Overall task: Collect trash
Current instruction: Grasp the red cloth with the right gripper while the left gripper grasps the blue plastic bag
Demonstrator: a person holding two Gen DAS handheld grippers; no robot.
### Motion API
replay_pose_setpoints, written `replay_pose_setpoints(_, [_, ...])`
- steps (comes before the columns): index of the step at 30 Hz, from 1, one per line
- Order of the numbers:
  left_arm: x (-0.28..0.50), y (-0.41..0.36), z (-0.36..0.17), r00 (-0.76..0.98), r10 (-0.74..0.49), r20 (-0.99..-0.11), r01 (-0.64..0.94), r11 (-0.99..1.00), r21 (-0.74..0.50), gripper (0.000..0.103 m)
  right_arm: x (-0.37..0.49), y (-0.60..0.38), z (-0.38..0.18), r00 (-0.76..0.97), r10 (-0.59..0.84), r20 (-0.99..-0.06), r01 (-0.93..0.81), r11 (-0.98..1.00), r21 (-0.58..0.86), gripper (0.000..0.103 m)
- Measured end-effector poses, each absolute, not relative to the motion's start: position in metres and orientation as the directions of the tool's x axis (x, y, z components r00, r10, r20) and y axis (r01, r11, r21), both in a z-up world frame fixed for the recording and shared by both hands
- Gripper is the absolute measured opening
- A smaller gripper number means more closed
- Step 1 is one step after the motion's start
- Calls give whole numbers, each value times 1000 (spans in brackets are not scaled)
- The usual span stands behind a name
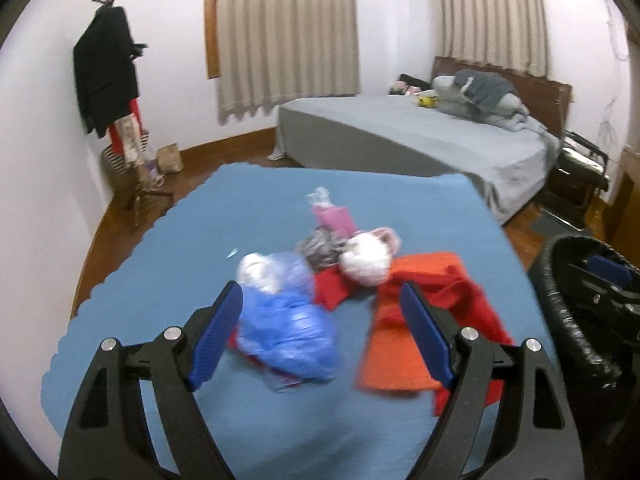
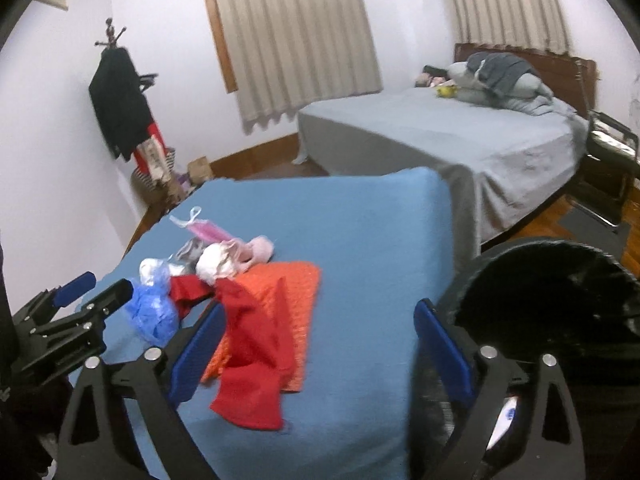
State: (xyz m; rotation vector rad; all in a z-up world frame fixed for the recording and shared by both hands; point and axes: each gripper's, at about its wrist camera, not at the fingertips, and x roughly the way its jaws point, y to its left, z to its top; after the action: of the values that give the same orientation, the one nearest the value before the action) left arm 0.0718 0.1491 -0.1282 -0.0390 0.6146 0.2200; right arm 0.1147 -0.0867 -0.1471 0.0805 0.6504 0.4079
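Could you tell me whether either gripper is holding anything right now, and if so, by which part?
Nothing is held. The left gripper stands open over the blue plastic bag, pads clear of it; the right gripper is open with only the blue tabletop between its fingers.

blue bag (image 1: 286, 326) blurred, bin (image 2: 560, 304) cut off

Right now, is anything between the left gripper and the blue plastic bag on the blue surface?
Nothing visible. The left gripper is open and the blue plastic bag lies just ahead between its fingers, beside the red cloth. The bin stands off the surface's right edge.
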Motion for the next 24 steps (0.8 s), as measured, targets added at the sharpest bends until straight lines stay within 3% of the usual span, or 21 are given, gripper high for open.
replay_pose_setpoints(11, [69, 174, -148, 767, 220, -603, -253, 967, 30, 78, 138, -32, -180, 634, 442, -634, -429, 884, 187, 72])
replay_pose_setpoints(17, [76, 178, -159, 753, 215, -622, -258, 966, 21, 77, 148, -20, -199, 558, 468, -685, -455, 863, 219, 44])
replay_pose_setpoints(20, [80, 179, -164, 748, 206, -631, -258, 966, 9, 75, 148, -21, -200, 523, 501, -689, -480, 842, 248, 22])
replay_pose_setpoints(24, [86, 175, -170, 738, 189, -648, -246, 969, 2, 66, 144, -26, -195, 514, 526, -678, -496, 827, 266, 15])
